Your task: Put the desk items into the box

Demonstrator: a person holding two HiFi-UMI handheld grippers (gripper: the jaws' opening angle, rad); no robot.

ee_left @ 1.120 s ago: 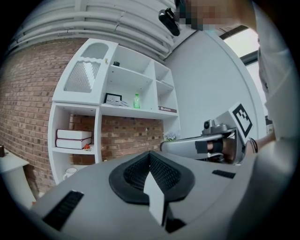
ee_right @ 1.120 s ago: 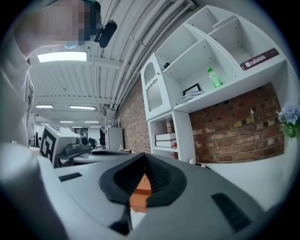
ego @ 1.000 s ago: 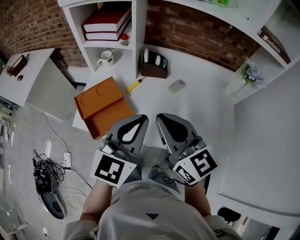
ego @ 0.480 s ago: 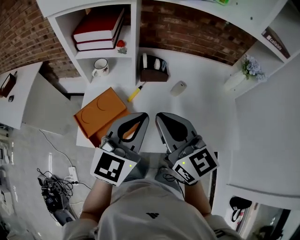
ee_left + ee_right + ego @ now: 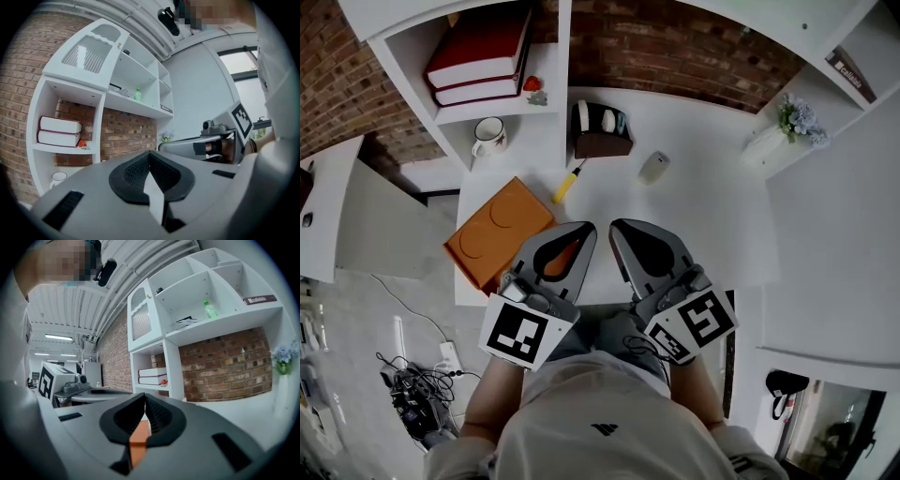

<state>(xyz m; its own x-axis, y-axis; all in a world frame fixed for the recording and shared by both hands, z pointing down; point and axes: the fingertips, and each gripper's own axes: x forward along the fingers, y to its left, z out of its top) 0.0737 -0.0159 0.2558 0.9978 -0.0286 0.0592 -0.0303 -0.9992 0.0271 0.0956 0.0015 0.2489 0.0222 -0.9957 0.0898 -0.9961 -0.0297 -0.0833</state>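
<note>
Left gripper (image 5: 580,232): jaws pressed together with nothing in them; its own view shows only a pale sliver of background in the slit.
Right gripper (image 5: 620,228): likewise closed and empty; the orange strip in its slit is probably the box beyond, not a held thing.
Pose: both grippers lie side by side over the near edge of the desk (image 5: 703,225), tips toward the wall.
Box (image 5: 495,230): orange, open, at the desk's left edge; it lies just left of the left gripper, which covers part of it.
Yellow-handled tool (image 5: 566,184): ahead of the left gripper's tip, apart from it; its long axis runs diagonally from near-left to far-right.
Mouse (image 5: 653,168): ahead and slightly right of the right gripper, well clear of the tool; its long axis runs roughly away from the person.
Organiser (image 5: 600,141): dark holder against the wall, farther off than both loose items.
Deciding relation: the tool sits nearer the left gripper and the box, the mouse nearer the right; judged so, each item suits its nearer hand, and the tool needs jaws set across its diagonal.
Head view only: shows desk layout, items and box.
Gripper views only: show pad contact, plus books (image 5: 58,131) on the shelf; the loose items are hidden below the jaws.
</note>
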